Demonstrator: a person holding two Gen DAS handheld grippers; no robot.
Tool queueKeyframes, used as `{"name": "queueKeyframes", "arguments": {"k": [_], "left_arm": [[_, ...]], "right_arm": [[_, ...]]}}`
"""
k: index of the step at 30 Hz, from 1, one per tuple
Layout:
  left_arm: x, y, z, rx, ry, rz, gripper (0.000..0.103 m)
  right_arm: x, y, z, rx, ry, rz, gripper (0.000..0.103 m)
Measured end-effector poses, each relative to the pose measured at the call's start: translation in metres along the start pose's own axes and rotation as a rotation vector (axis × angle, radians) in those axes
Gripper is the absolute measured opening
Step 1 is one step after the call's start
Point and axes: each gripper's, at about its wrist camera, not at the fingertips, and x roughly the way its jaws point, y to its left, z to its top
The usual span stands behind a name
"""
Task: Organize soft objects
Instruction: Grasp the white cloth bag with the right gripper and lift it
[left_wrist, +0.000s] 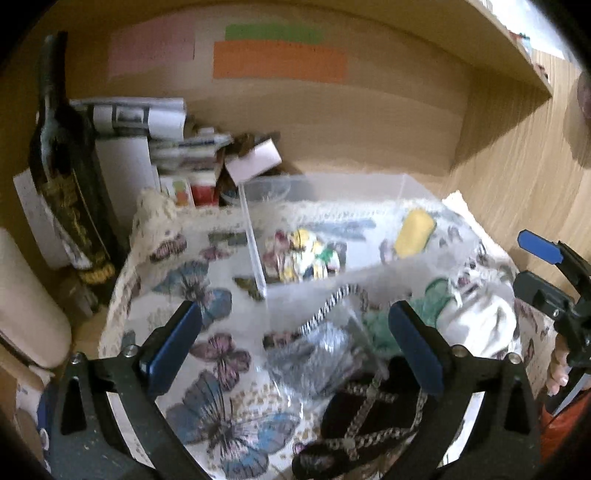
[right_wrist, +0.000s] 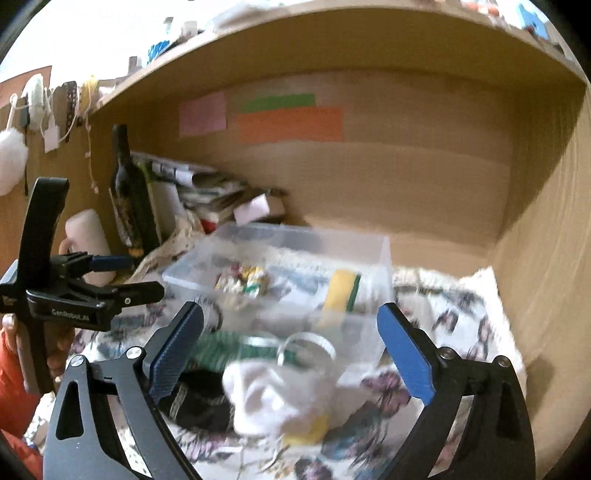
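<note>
A clear plastic box (left_wrist: 369, 192) (right_wrist: 384, 251) stands on a butterfly-print cloth (left_wrist: 207, 354) (right_wrist: 461, 306). Inside lie a yellow-green sponge (left_wrist: 413, 232) (right_wrist: 341, 291) and a small colourful soft toy (left_wrist: 306, 254) (right_wrist: 243, 280). In front of the box lie a grey cloth (left_wrist: 317, 354), a green knit piece (left_wrist: 432, 302) (right_wrist: 218, 347), a white sock (left_wrist: 480, 317) (right_wrist: 273, 395) and a black patterned cloth (left_wrist: 369, 417) (right_wrist: 199, 402). My left gripper (left_wrist: 295, 339) is open above the grey cloth. My right gripper (right_wrist: 288, 350) is open above the white sock.
A dark bottle (left_wrist: 70, 177) (right_wrist: 129, 199), a cream mug (right_wrist: 88, 240) and a stack of papers and small boxes (left_wrist: 177, 147) stand at the back left. Wooden shelf walls (left_wrist: 517, 155) (right_wrist: 546, 258) close in the right and back.
</note>
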Motion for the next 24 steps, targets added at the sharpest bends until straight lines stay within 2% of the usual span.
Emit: {"name": "queueKeyframes", "arguments": {"k": [8, 11, 15, 18, 20, 21, 22, 24], "left_arm": [[0.016, -0.006, -0.028, -0.008, 0.099, -0.053, 0.103], [0.025, -0.008, -0.031, -0.009, 0.126, -0.058, 0.103], [0.032, -0.007, -0.032, -0.035, 0.136, -0.079, 0.103], [0.037, -0.004, -0.031, -0.048, 0.136, -0.079, 0.102], [0.041, -0.003, -0.032, -0.055, 0.146, -0.091, 0.094], [0.044, -0.003, -0.032, -0.052, 0.159, -0.097, 0.083], [0.047, -0.003, -0.034, -0.049, 0.186, -0.121, 0.077], [0.048, -0.002, -0.035, -0.061, 0.193, -0.148, 0.072]], "right_arm": [[0.014, 0.003, -0.031, 0.048, 0.090, 0.013, 0.094], [0.021, 0.002, -0.036, 0.054, 0.125, 0.014, 0.080], [0.024, 0.002, -0.039, 0.053, 0.139, -0.009, 0.056], [0.020, -0.002, -0.038, 0.073, 0.130, 0.004, 0.047], [0.017, -0.004, -0.037, 0.078, 0.120, 0.004, 0.043], [0.015, -0.005, -0.036, 0.080, 0.113, 0.004, 0.041], [0.013, -0.006, -0.035, 0.083, 0.106, 0.003, 0.040], [0.008, -0.007, -0.032, 0.085, 0.086, 0.001, 0.039]]}}
